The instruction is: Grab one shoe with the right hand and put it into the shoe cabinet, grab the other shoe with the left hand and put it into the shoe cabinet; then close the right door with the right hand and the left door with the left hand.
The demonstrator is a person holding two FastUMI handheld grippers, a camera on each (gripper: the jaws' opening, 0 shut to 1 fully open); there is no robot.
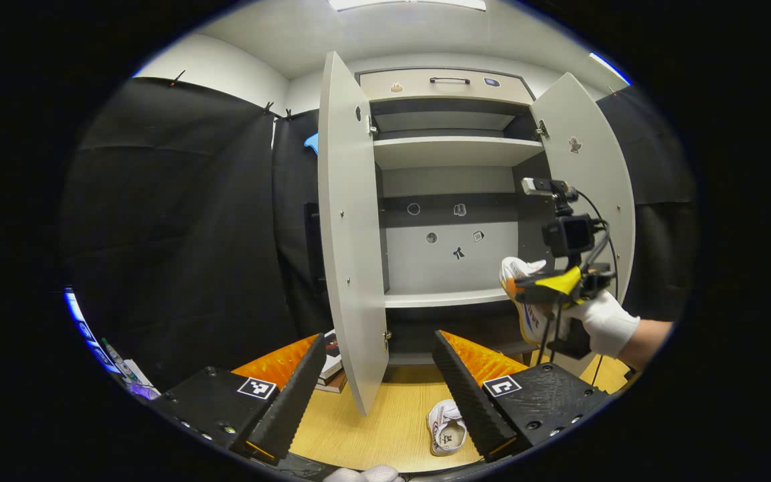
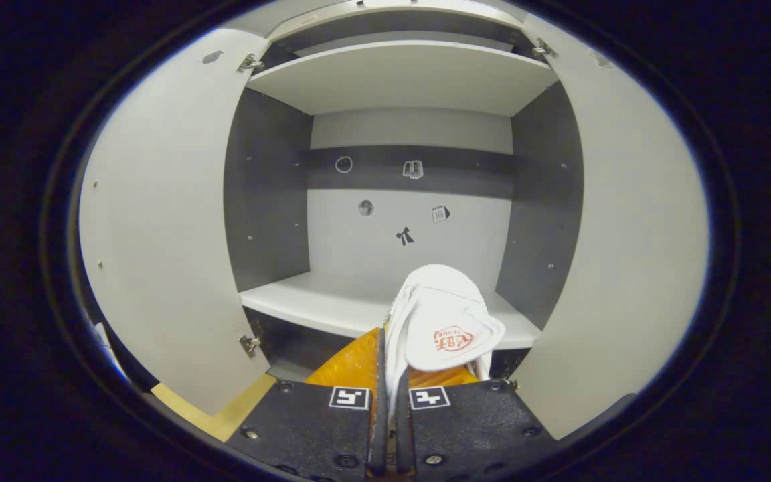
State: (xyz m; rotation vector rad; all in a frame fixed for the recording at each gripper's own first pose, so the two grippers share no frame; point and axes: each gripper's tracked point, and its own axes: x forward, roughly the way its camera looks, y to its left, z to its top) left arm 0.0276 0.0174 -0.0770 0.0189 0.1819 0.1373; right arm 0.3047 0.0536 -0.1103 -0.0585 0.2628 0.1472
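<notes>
Right gripper (image 2: 389,402): fingers clamped together on a white shoe (image 2: 442,321), toe pointing into the shoe cabinet (image 2: 412,80) above the middle shelf (image 2: 318,301). Left gripper view catches what that one can't: the gloved hand (image 1: 603,321) holding the right gripper at 3 o'clock by the right door (image 1: 583,167). Left gripper (image 1: 379,395): fingers wide apart, empty. Second shoe (image 1: 446,428) lies on the wooden floor (image 1: 359,428) at 6 o'clock, partly behind one finger, looks opening-up. Left door (image 1: 349,234) open.
</notes>
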